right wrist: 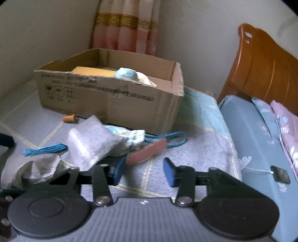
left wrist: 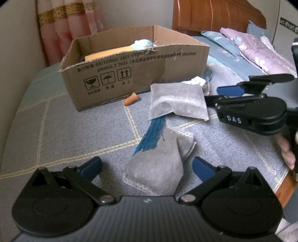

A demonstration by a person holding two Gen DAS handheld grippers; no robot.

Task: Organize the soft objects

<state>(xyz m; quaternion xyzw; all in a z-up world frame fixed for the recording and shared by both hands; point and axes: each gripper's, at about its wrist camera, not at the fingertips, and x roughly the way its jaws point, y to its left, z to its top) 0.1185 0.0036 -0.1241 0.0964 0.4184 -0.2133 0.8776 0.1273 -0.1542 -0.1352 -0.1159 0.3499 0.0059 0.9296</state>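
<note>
1. The left gripper [left wrist: 147,167] has its jaws spread wide, one blue pad on each side of a crumpled near grey pouch [left wrist: 158,167] that lies on the bed cover [left wrist: 74,130]; the pads appear not to touch the fabric.
2. The right gripper [right wrist: 142,172] is also spread, nothing between its pads, hovering over bare cover just beside a flat reddish-brown strip [right wrist: 147,150].
3. A blue tassel [left wrist: 150,135] lies across the near pouch's far end and runs under a second grey pouch [left wrist: 177,101].
4. From the left wrist view, the right gripper's black fingers reach in beside that second pouch's edge; whether they touch it is hard to judge from this angle.
5. Beyond the second pouch sit a small pale blue-and-white cloth bundle [right wrist: 130,135] and a loop of blue cord [right wrist: 177,138].
6. An orange earplug [left wrist: 131,99] rests just beside the front wall of an open cardboard box [left wrist: 119,80].
7. Inside the box are a yellow sponge-like block [left wrist: 109,54] and a light blue soft item [left wrist: 142,44].
8. Pillows [left wrist: 260,54] and a wooden headboard [left wrist: 214,16] lie further off.
</note>
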